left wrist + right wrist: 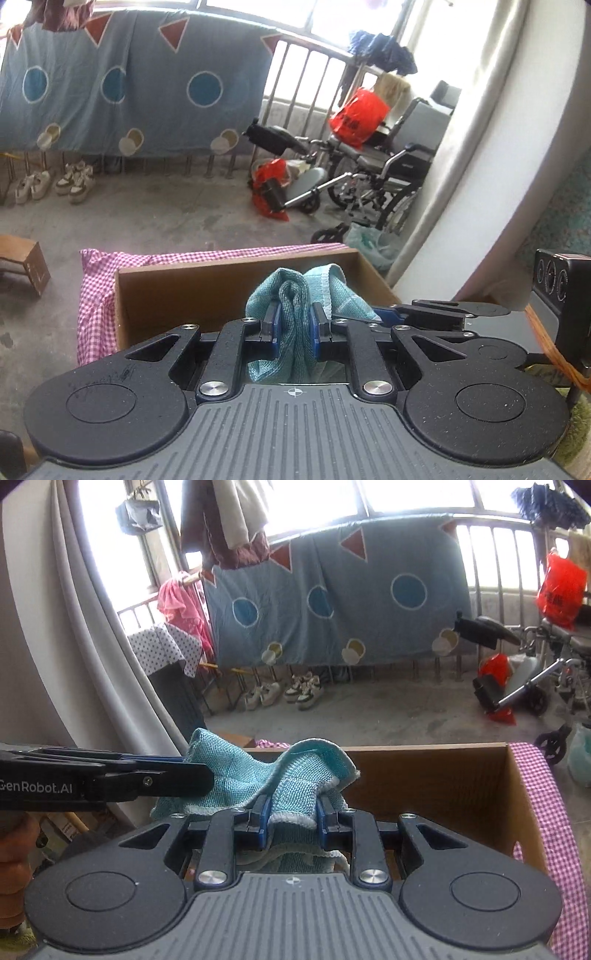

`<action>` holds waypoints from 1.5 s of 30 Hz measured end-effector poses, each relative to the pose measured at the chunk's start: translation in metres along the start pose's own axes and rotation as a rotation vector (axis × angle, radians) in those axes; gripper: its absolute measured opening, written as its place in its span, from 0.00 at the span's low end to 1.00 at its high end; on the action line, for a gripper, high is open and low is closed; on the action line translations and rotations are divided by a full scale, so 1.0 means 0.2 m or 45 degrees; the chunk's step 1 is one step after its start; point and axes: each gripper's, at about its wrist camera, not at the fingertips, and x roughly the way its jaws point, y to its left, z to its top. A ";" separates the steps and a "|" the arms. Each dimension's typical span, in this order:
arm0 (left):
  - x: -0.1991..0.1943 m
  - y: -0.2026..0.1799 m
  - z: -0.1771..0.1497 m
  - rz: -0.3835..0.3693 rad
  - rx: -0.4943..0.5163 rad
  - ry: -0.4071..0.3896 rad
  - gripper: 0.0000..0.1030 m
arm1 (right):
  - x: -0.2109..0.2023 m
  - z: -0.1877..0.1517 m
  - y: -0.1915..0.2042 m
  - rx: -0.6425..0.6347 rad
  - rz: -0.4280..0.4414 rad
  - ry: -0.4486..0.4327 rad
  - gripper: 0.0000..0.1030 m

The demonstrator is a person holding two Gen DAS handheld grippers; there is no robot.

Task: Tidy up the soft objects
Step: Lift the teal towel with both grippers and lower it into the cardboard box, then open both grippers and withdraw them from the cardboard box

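Both tools are up in the air over the box (236,295), and there's one teal cloth (295,314) strung between them. The left gripper (294,328) is clamped tight on a bunched fold of it, blue pads pressed right into the weave, with the loose end spilling down between the arms. The right gripper (291,821) is pinching another part of the same cloth (295,775), its white-stitched hem caught between the pads and a flap arching up over the fingertips. From the right wrist view the left tool comes in from the side, lettering on its flank, nose buried in the far corner of the cloth. So the cloth hangs held at two spots, just above the open cardboard box, whose brown walls stand right behind it. A pink checked cloth (99,295) is draped over the box's rim and down its side. Beyond that, bare concrete floor (147,221), two pairs of pale sneakers (55,182) lined up under a blue blanket (129,85) with circles and triangles, slung over the railing. A wheelchair (369,170) is parked off to one side with a red bag (356,118) on its seat, and a grey curtain (85,627) hangs at the other side. Bright daylight pours through the windows behind.
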 end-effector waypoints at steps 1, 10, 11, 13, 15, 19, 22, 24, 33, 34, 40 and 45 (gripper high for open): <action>0.05 0.05 0.03 0.013 -0.024 0.025 0.14 | 0.08 0.03 -0.02 -0.001 -0.006 0.035 0.26; 0.45 0.36 0.07 0.174 -0.097 0.215 0.14 | 0.74 0.06 -0.09 -0.013 -0.008 0.353 0.26; 0.48 0.38 0.06 0.192 -0.095 0.227 0.15 | 0.80 0.05 -0.10 -0.008 -0.010 0.381 0.26; 0.53 0.40 0.05 0.236 -0.081 0.257 0.18 | 0.89 0.03 -0.12 0.000 -0.012 0.421 0.26; 0.56 0.41 0.05 0.290 -0.063 0.274 0.21 | 0.96 0.01 -0.13 -0.002 -0.021 0.450 0.25; 0.54 0.42 0.05 0.358 -0.040 0.248 0.26 | 1.06 -0.06 -0.15 0.019 -0.039 0.513 0.25; 0.47 0.41 0.07 0.363 -0.033 0.199 0.35 | 1.09 -0.08 -0.15 0.039 -0.048 0.520 0.25; 0.40 0.40 0.09 0.371 -0.024 0.156 0.44 | 1.09 -0.08 -0.15 0.063 -0.036 0.512 0.25; 0.03 0.35 0.09 0.321 -0.093 -0.027 0.95 | 1.14 -0.09 -0.14 0.100 0.026 0.501 0.28; -0.01 0.33 0.08 0.323 -0.094 -0.043 0.97 | 1.14 -0.09 -0.14 0.107 0.027 0.502 0.28; -0.22 0.27 -0.02 0.363 -0.084 -0.142 0.99 | 1.03 0.00 -0.16 0.167 0.017 0.476 0.46; -0.36 0.29 -0.15 0.421 -0.146 -0.187 0.99 | 0.83 0.05 -0.14 0.196 0.107 0.545 0.46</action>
